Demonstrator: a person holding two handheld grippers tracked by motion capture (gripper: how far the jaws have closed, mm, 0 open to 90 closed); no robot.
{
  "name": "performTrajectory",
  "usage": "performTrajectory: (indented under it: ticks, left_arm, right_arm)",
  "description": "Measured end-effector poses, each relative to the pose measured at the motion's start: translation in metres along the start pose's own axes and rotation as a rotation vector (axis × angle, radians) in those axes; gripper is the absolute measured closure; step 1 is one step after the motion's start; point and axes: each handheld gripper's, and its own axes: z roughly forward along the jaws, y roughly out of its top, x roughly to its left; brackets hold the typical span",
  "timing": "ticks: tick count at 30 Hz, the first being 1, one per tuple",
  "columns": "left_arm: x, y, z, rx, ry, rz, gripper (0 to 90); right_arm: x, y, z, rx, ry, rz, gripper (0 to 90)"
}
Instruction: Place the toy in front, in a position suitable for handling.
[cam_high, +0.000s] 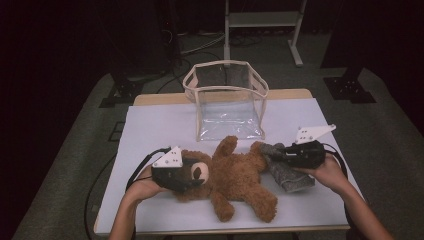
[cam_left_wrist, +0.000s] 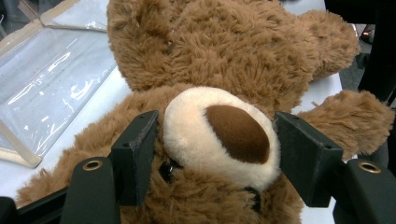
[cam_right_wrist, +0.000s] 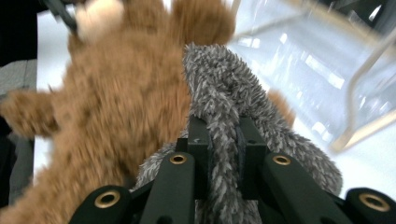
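Dark surroundings frame a table covered with a white mat (cam_high: 150, 125), which gives a flat, bright work surface for the soft items. At the centre of the mat lies the brown teddy bear (cam_high: 230, 177), on its back with its head toward the person's left and its legs spread toward the front edge. The left gripper (cam_high: 187, 177) is positioned over the bear's head; in the left gripper view its jaws stand on either side of the cream muzzle (cam_left_wrist: 219, 137), touching the plush or very nearly so, without visibly squeezing it. This placement likely serves to steady the head, since a light plush toy would otherwise slide when pulled elsewhere. Against the bear's far leg lies a grey fuzzy cloth (cam_high: 287, 170), partly beneath the right gripper (cam_high: 280, 154). In the right gripper view the jaws are clamped tight on a fold of the grey cloth (cam_right_wrist: 224, 140), pinching it narrow between the pads; a small fold is the practical hold on limp fabric. Behind both items, just beyond the bear's raised arm, stands a clear plastic bag with cream trim (cam_high: 226, 97), upright with its mouth open upward, probably so that items can be lowered in without a hand holding it open.
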Motion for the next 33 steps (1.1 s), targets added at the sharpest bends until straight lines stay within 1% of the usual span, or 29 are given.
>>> performTrajectory:
  ticks: [2,3,4,6,8,10,12,14,15,18,21,23,24,25,28,30,31,32,33]
  left_arm:
    - [0.0,0.001,0.0,0.005,0.002,0.002,32.8]
    - [-0.001,0.001,0.0,0.006,0.002,0.004,32.8]
    - [-0.001,0.001,0.001,0.006,0.002,0.003,32.8]
    - [-0.002,0.001,0.0,0.011,0.001,0.012,32.8]
    - [-0.002,0.001,0.0,0.011,-0.001,0.012,32.8]
    - [-0.002,0.0,0.0,0.008,-0.003,0.015,32.8]
    - [-0.002,0.0,-0.001,0.008,-0.004,0.017,32.8]
    - [-0.002,0.0,-0.001,0.007,-0.006,0.02,32.8]
    - [-0.002,-0.001,-0.001,0.003,-0.005,0.017,32.8]
    - [-0.001,0.0,0.0,0.001,-0.004,0.014,32.7]
    - [-0.001,0.0,0.0,0.005,-0.001,0.019,32.7]
    - [-0.002,0.001,0.0,0.009,-0.001,0.024,32.7]
    - [-0.002,0.001,0.0,0.009,-0.002,0.025,32.7]
    - [-0.002,0.001,0.001,0.008,-0.004,0.025,32.6]
    - [-0.002,0.001,0.001,0.008,-0.004,0.025,32.6]
    - [-0.002,0.001,0.001,0.009,-0.003,0.026,32.5]
    - [-0.002,0.001,0.001,0.009,-0.001,0.026,32.5]
    - [-0.003,0.001,0.002,0.007,0.0,0.024,32.5]
    - [-0.003,0.001,0.001,0.007,0.0,0.023,32.5]
  right_arm:
    - [0.002,0.015,-0.002,-0.012,-0.007,-0.027,78.6]
    - [0.003,0.024,0.0,-0.017,-0.004,-0.045,78.6]
    - [0.004,0.03,0.003,-0.018,0.0,-0.054,78.6]
    - [0.008,0.042,0.013,-0.014,0.017,-0.081,78.6]
    - [0.011,0.05,0.027,0.004,0.037,-0.107,78.4]
    - [0.012,0.051,0.043,0.031,0.057,-0.114,78.4]
    - [0.01,0.047,0.053,0.054,0.065,-0.106,78.4]
    - [0.006,0.036,0.061,0.078,0.08,-0.079,78.5]
    - [0.004,0.03,0.062,0.077,0.083,-0.059,78.6]
    - [-0.005,0.013,0.058,0.066,0.079,-0.011,78.6]
    - [-0.014,-0.001,0.051,0.086,0.051,0.023,78.6]
    - [-0.018,-0.005,0.044,0.09,0.037,0.034,78.6]
    - [-0.018,-0.005,0.04,0.081,0.038,0.041,78.6]
    - [-0.017,-0.003,0.036,0.068,0.037,0.038,78.5]
    - [-0.01,0.011,0.028,0.022,0.052,0.014,78.6]
    - [-0.001,0.022,0.028,-0.009,0.072,-0.01,78.5]
    - [0.001,0.025,0.029,-0.016,0.08,-0.016,78.5]
    - [0.007,0.03,0.032,-0.023,0.101,-0.034,78.5]
    - [0.013,0.033,0.036,-0.023,0.112,-0.048,78.4]
